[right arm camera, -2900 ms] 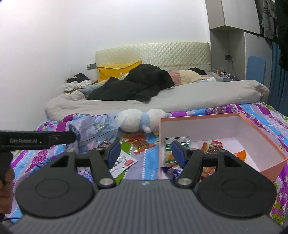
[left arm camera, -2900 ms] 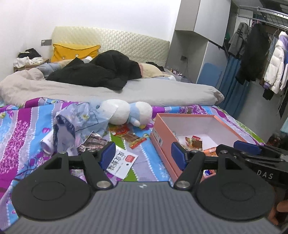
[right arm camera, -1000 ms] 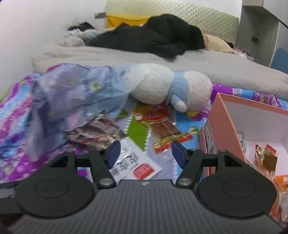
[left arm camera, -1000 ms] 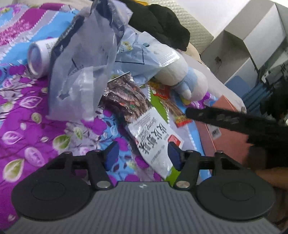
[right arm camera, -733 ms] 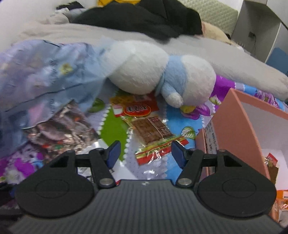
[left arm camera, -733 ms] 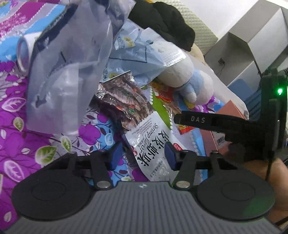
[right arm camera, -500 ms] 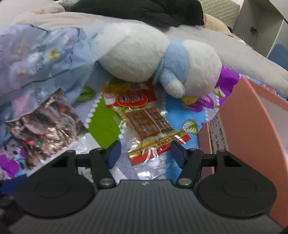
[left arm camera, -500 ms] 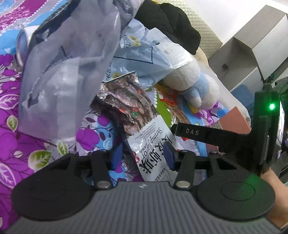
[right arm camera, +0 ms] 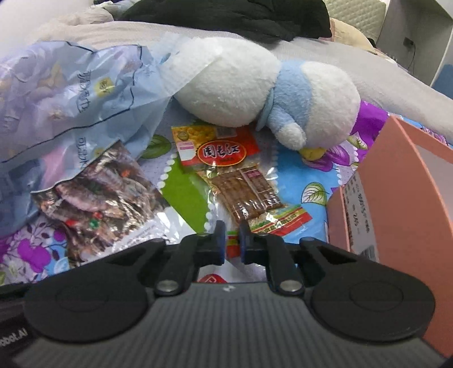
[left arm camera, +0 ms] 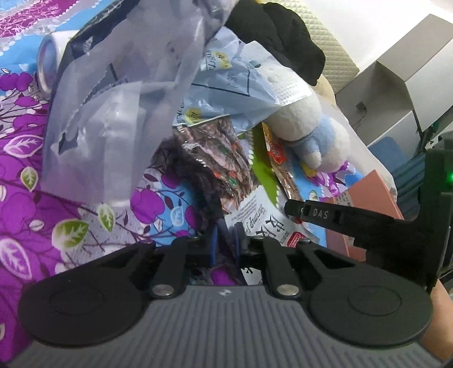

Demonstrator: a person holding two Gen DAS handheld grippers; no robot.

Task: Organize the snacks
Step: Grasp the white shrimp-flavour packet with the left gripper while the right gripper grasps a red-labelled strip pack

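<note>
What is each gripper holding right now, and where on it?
The left gripper pinches the near edge of the white shrimp snack packet. The right gripper pinches the near, red-and-green end of the clear-wrapped brown snack strip packet.

A white and pale blue plush toy (right arm camera: 254, 93) lies on the flowered bedspread (left arm camera: 25, 158), its blue part tipped toward the near side. Behind it stretch a grey blanket (right arm camera: 396, 85) and a heap of black clothing (right arm camera: 226, 14), before a quilted headboard (left arm camera: 334, 56). Grey cabinets (left arm camera: 396, 85) stand at the right.
</note>
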